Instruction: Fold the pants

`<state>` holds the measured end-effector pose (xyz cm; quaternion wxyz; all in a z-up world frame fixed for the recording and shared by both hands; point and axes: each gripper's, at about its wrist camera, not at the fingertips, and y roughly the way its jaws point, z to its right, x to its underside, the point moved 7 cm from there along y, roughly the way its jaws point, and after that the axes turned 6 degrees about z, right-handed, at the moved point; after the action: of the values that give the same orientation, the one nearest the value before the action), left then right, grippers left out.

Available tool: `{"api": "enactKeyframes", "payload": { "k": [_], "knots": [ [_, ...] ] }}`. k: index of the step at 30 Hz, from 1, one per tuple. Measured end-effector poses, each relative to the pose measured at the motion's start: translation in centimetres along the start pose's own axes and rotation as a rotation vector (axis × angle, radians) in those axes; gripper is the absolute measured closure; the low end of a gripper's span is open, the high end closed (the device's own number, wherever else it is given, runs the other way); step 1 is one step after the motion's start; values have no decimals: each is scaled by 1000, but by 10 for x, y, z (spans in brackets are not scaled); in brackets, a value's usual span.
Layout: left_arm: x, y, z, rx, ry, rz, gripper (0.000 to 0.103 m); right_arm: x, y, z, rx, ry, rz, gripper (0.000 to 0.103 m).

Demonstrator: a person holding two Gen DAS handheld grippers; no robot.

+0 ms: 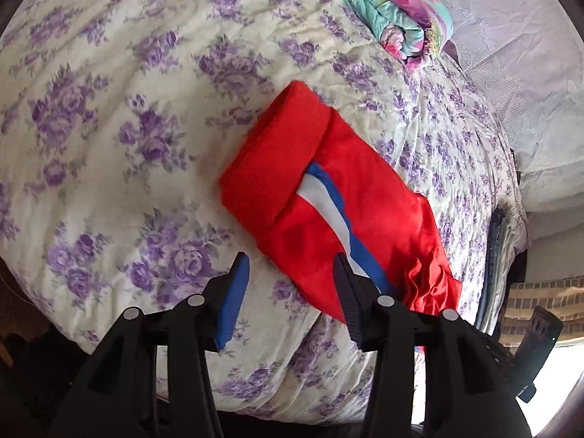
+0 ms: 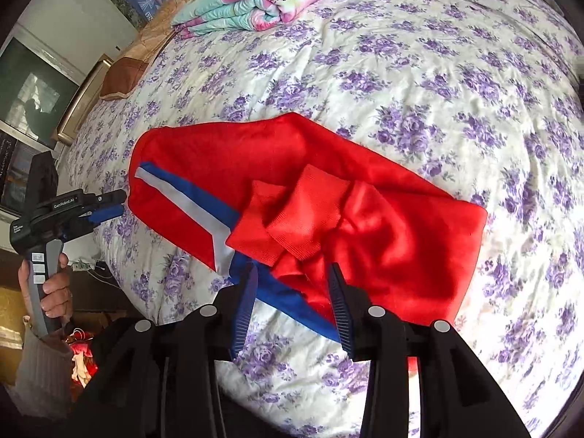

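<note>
**Red pants folded on a flowered bed, both grippers spread and holding nothing**

We see the red pants (image 2: 292, 215) lying folded in a compact bundle near the middle of the bedspread (image 2: 419, 84), a cream quilt printed with purple roses. A white and blue side stripe (image 2: 189, 200) runs along one leg, and the ribbed cuffs (image 2: 303, 215) are folded back on top of the bundle.

Our right gripper (image 2: 292, 303) hovers at the near edge of the pants with its jaws spread wide and nothing between them; the blue-padded fingers (image 2: 245, 306) seem to sit just over the cloth, though we cannot tell whether they touch it. Our left gripper (image 1: 288, 292) is spread just as wide and holds nothing; its right finger overlaps the striped end of the pants in the picture, while its left finger is over bare quilt.

In the right wrist view, the left gripper (image 2: 109, 204) shows from the side, held in a hand (image 2: 51, 284) at the bed's left edge, with "GenRobot.AI" printed on its body. Smaller labels below are too blurred to read.

Bare quilt surrounds the pants on every side. A folded floral blanket (image 2: 255, 3) rests well apart at the far end of the bed.
</note>
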<state>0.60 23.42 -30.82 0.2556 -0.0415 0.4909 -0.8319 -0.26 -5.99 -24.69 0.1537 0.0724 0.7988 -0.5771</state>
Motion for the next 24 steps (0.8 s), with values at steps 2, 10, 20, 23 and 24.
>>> {"api": "enactKeyframes", "payload": {
  "k": [2,10,20,23,24],
  "knots": [
    [6,15,3,29,-31,-26,57,3,-2,2,2,7,-2,63],
    [-9,54,24,75,-39,-36,24,12,-9,14,16,40,6,63],
    [-19,30,82,-49,274,81,92,14,0,1,-16,3,-12,63],
    [-9,9,98,-20,340,113,91,0,6,-17,-82,-50,21,63],
    [-7,4,101,-4,346,119,91,-8,9,-26,-103,-78,45,63]
  ]
}}
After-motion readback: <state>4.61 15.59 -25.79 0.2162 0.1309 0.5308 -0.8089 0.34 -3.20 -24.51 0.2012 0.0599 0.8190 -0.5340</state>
